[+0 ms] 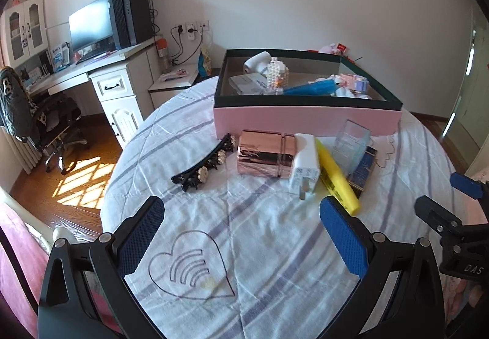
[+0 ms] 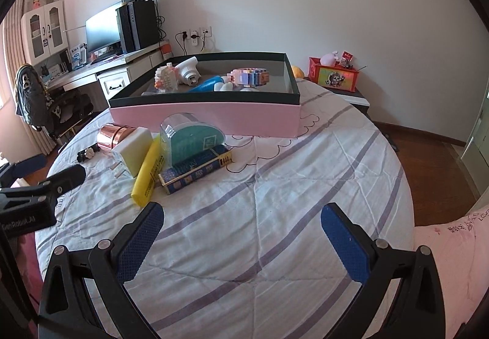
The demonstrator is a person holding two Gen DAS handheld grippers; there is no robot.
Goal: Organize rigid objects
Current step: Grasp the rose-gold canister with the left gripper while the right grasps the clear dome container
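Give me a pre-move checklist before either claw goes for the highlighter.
1. Left claw open and empty: ok.
2. Right claw open and empty: ok.
3. Highlighter free of neighbours: not ok, it lies against the charger and beside the blue box.
4. Pink box has room: ok, bare floor shows.
5. Clear case stable on the blue box: cannot tell.

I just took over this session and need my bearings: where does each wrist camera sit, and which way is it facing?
Left wrist: sits on the left gripper, low over the table's left side, facing the pink box; right gripper at its right edge.
Right wrist: sits on the right gripper, further right, facing the same way; left gripper at its left edge.
Shared: box, yellow highlighter, white charger.
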